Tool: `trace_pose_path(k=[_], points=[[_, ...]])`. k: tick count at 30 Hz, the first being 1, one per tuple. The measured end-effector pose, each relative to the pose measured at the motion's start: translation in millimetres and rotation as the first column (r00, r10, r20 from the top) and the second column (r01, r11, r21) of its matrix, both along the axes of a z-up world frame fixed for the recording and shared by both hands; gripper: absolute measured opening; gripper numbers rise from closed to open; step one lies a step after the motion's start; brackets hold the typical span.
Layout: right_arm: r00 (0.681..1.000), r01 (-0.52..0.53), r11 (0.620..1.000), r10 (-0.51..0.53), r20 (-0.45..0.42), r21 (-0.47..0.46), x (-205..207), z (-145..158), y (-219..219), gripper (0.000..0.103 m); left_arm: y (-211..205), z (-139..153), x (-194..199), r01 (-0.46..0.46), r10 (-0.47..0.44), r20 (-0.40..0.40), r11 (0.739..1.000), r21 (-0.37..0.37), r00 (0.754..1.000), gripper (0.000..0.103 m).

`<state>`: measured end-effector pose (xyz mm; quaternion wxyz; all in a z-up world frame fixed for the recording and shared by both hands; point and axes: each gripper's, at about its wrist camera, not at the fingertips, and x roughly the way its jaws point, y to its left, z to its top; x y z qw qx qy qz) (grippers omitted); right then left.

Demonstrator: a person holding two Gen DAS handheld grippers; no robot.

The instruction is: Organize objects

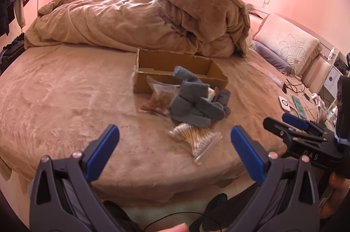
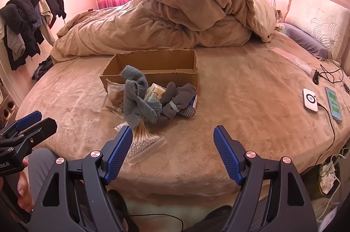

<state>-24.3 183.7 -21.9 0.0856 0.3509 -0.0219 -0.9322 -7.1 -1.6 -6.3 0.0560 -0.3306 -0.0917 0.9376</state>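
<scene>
Both grippers hovering over near edge of bed, nothing gripped: left gripper (image 1: 175,157) jaws standing wide apart, right gripper (image 2: 172,153) jaws likewise apart

Pile lying on tan bedspread (image 2: 240,100), touching front wall of open brown cardboard box (image 2: 153,65): grey-blue knitted cloth (image 2: 136,100), dark grey socks (image 2: 177,100), clear zip bag of cotton swabs (image 2: 142,144) nearest

Judging swab bag easiest first pick: pinching bag edge, lifting clear, dropping into box; keeping fingers off loose cloth draping over bag's far end
</scene>
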Motion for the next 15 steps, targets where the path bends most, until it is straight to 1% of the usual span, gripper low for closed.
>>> trace_pose_path(k=[11, 15], points=[[1.000, -0.001, 1.000, 0.001, 0.003, -0.004, 0.6, -2.6, -0.9, 0.079, -1.5, 0.6, 1.1, -0.009, 0.009, -0.002, 1.000, -0.010, 1.000, 0.102], [1.000, -0.007, 1.000, 0.007, 0.007, -0.012, 0.5, -4.9, -1.9, 0.079, -4.5, 0.7, 0.9, -0.018, 0.018, -0.001, 1.000, 0.000, 1.000, 0.102]])
